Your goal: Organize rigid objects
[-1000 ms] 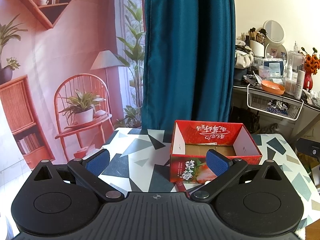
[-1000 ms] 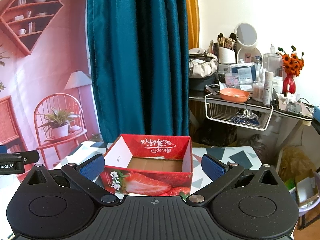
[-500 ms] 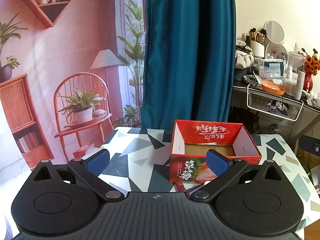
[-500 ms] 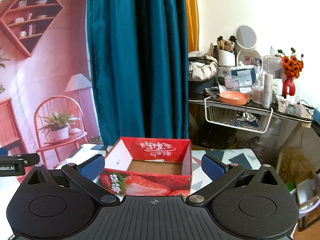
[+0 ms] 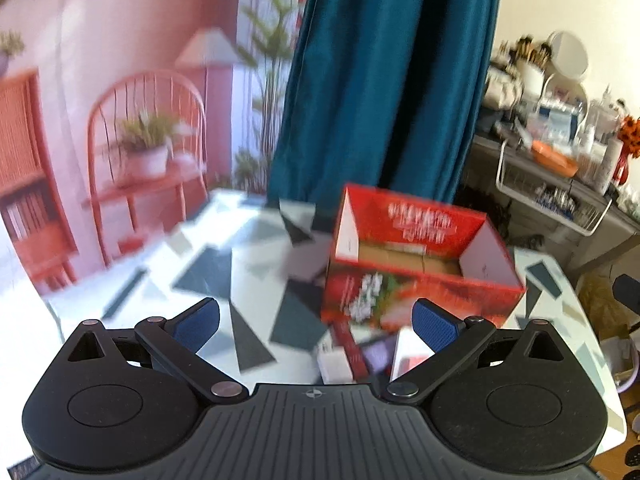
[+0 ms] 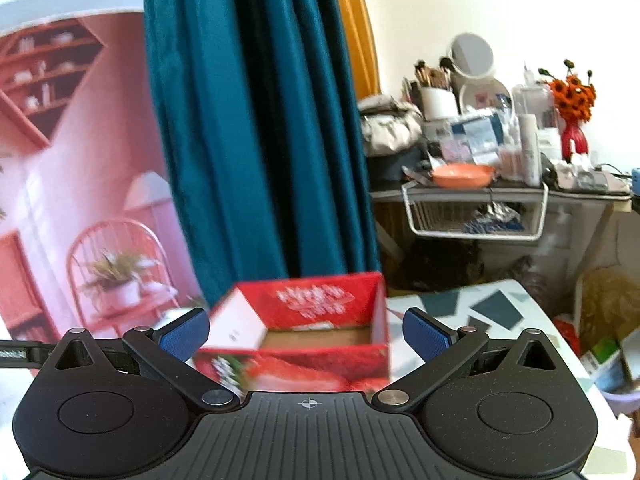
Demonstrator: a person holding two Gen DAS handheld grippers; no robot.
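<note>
An open red strawberry box (image 5: 420,268) stands on the patterned table (image 5: 224,280); its cardboard floor looks bare. Several small flat boxes (image 5: 360,354), white, red and purple, lie on the table just in front of it, blurred. My left gripper (image 5: 316,320) is open and empty above the table, near those boxes. The red strawberry box also shows in the right wrist view (image 6: 304,340). My right gripper (image 6: 306,334) is open and empty, just in front of the box.
A teal curtain (image 5: 384,80) hangs behind the table. A cluttered side desk (image 6: 500,188) with a wire basket, orange bowl and red vase stands to the right. A pink printed backdrop (image 5: 120,120) fills the left. Bags and boxes lie on the floor at right (image 6: 608,344).
Both views are blurred by motion. The left gripper has tilted downward, bringing the small boxes in front of the red box into view. The right gripper has shifted slightly.
</note>
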